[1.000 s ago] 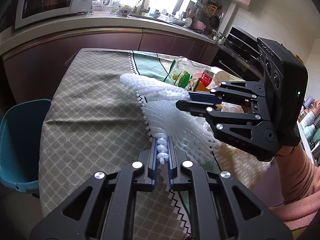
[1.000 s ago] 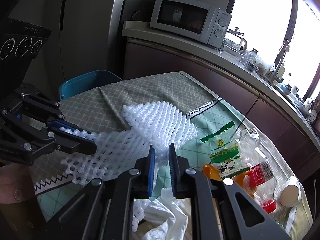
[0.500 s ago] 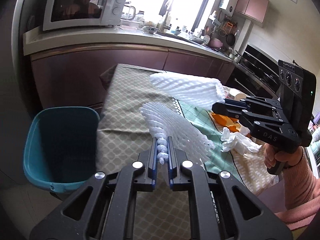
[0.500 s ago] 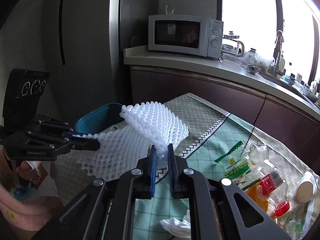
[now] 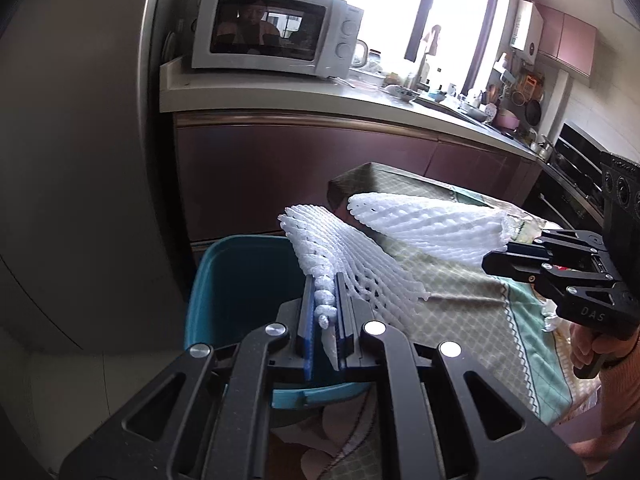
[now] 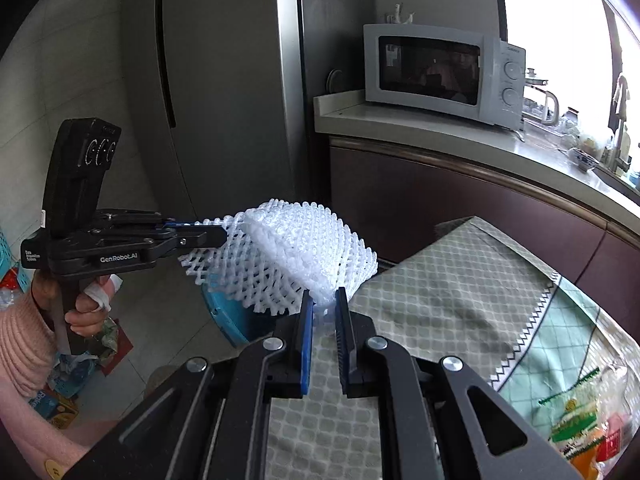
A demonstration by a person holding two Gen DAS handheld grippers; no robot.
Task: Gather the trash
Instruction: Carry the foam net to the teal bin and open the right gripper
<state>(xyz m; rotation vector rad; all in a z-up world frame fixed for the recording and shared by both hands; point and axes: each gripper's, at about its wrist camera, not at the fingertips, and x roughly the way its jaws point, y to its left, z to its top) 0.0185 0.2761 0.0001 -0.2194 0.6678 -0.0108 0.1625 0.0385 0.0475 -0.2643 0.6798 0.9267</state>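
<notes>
Left gripper [image 5: 325,312] jaws clench one white foam mesh fruit sleeve [image 5: 352,264] above the teal plastic bin [image 5: 236,292]; right gripper [image 6: 325,324] jaws pinch another foam sleeve [image 6: 312,248] (bunched end between them) over the desk [image 6: 440,292] edge.

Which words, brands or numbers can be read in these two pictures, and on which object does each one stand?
"GenRobot.AI": on the side of the left tool.
"DAS": on the side of the right tool.
Small white print at the rear of the left tool: too small to read.
Brand on the microwave, above its knobs: blurred.
Print on the green and white bag: unreadable.
</notes>
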